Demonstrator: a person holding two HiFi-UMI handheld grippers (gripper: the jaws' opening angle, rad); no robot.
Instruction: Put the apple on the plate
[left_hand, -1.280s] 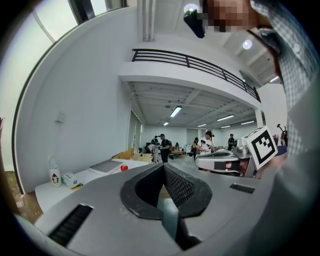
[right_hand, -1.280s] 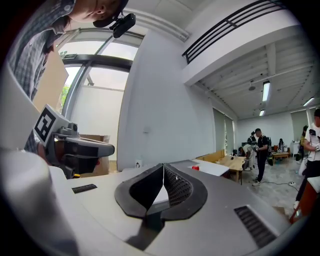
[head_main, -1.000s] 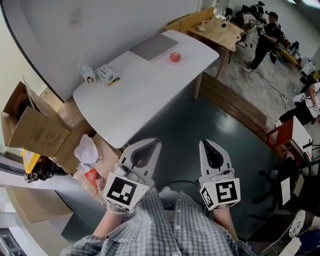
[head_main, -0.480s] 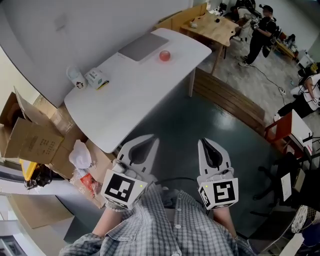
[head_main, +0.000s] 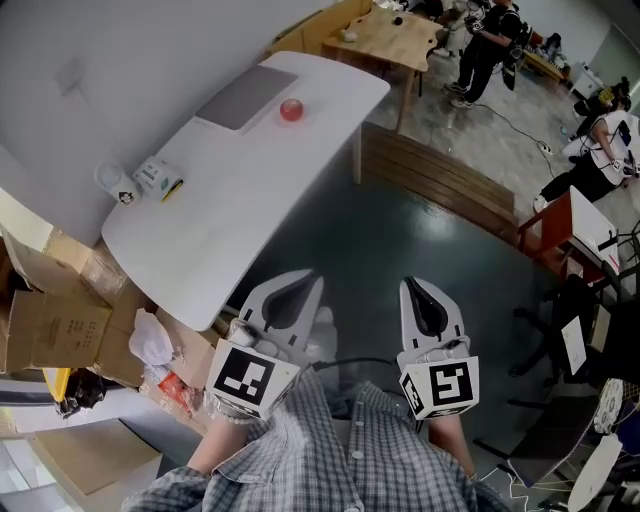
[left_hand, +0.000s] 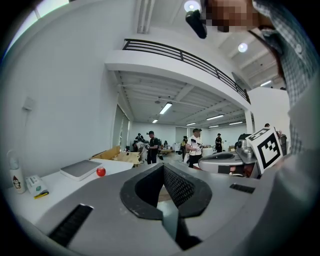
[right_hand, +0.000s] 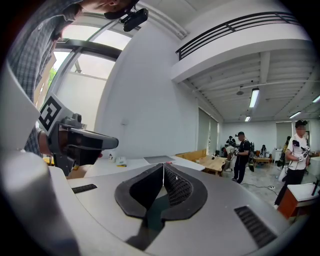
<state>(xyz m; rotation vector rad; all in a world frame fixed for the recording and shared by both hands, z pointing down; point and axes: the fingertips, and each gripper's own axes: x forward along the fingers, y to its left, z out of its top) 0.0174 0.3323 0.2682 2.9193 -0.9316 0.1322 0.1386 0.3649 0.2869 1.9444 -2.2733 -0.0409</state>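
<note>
Both tools are clenched with nothing in them. The left gripper (head_main: 300, 281) and right gripper (head_main: 413, 286) sit side by side close to the person's plaid shirt (head_main: 350, 450), over the dark floor (head_main: 400, 230), well apart from the white table (head_main: 210, 210). In the left gripper view the 2 jaws of the left gripper (left_hand: 163, 168) meet at the tips with only a thin slot between the pads lower down. It's the same in the right gripper view, with the right gripper (right_hand: 163, 167) pressed closed on air.

The apple (head_main: 291, 110) is small and red. It's on the far end of the white table, just beside the corner of a flat grey slab (head_main: 245, 97) (can't tell if they actually touch). From the left gripper view the apple (left_hand: 101, 171) shows to the right of that slab (left_hand: 80, 169).

At the other end of the table there's 1 small white bottle (head_main: 115, 182) standing up, with 1 little box (head_main: 158, 177) right next to it. Cardboard boxes (head_main: 60, 320) are piled on the floor by the near end. A wooden table (head_main: 390, 35) and a few people (head_main: 490, 40) are further back in the room.
</note>
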